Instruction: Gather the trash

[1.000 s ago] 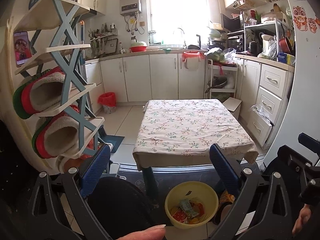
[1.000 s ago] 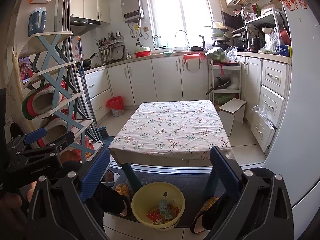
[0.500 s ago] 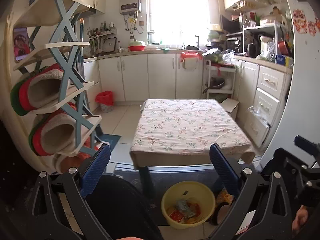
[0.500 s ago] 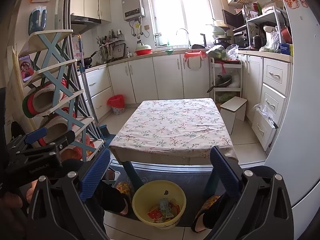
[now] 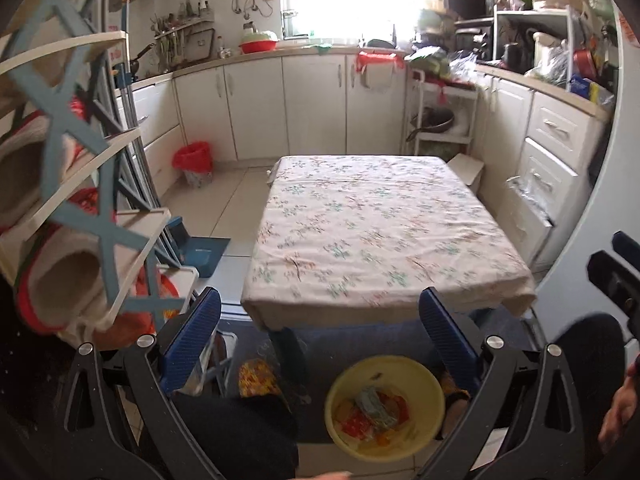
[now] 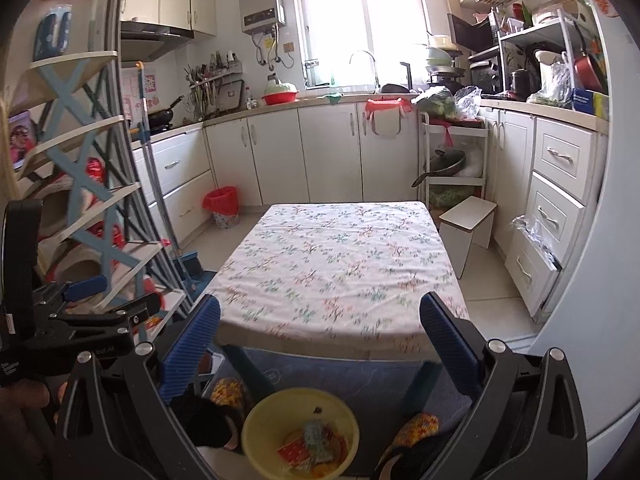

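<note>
Trash point(image 5: 370, 414) sits in a heap inside the yellow bowl point(image 5: 424, 376) on the floor, just in front of the low table point(image 5: 372, 232) and between the person's slippered feet point(image 6: 412, 430). The wrappers look red, orange and greenish-silver, though the blur in both views keeps me from saying what each piece is. The bowl stands on a dark mat point(image 6: 372, 376) that runs under the table's near legs. The flowered tablecloth point(image 6: 340, 256) lies flat on the table.

The left gripper point(image 5: 320, 340) is held above the floor with its blue-padded fingers point(image 5: 192, 336) spread wide, nothing between them; the bowl shows low in the gap, toward the right finger. The right gripper point(image 6: 320, 344) is likewise spread and empty, aimed over the bowl toward the table's near edge.

To the left stands a blue cross-braced shoe rack point(image 5: 76, 144) with slippers on its shelves. A red-lined waste bin point(image 6: 222, 206) sits by the far cabinets, well apart from the bowl. A small white stool point(image 6: 470, 226) stands just beside the table's far right corner.
</note>
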`<action>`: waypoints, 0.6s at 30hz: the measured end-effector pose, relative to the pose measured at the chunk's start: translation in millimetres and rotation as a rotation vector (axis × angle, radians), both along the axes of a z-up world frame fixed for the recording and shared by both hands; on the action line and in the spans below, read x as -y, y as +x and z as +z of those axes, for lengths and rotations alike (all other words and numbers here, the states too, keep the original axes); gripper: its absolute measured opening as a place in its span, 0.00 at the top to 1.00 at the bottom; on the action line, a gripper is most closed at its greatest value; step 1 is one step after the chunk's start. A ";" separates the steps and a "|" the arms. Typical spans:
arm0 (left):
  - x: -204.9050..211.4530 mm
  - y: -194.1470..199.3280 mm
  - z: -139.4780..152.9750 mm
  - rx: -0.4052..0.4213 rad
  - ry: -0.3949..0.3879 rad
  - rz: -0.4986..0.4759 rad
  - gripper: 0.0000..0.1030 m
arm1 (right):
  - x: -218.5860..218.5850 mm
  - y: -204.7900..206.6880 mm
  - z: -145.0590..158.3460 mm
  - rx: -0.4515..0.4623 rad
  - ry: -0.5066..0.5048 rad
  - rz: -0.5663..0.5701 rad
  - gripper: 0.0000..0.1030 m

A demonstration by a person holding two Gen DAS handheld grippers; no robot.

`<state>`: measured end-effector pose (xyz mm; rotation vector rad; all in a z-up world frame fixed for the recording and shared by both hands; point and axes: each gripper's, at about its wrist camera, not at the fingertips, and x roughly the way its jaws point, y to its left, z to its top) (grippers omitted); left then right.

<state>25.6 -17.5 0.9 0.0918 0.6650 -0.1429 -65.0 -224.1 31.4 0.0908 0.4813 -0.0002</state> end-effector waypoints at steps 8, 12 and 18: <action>23.2 156.0 -51.5 -0.127 0.001 0.022 0.08 | 46.4 142.5 -39.8 -0.167 -0.007 -0.037 0.07; 53.5 236.5 -93.7 -0.182 0.081 -0.019 0.08 | 68.8 223.9 -72.8 -0.292 -0.030 -0.043 0.07; 74.2 321.4 -139.2 -0.217 0.093 -0.048 0.08 | 104.4 283.9 -111.9 -0.397 0.083 -0.093 0.07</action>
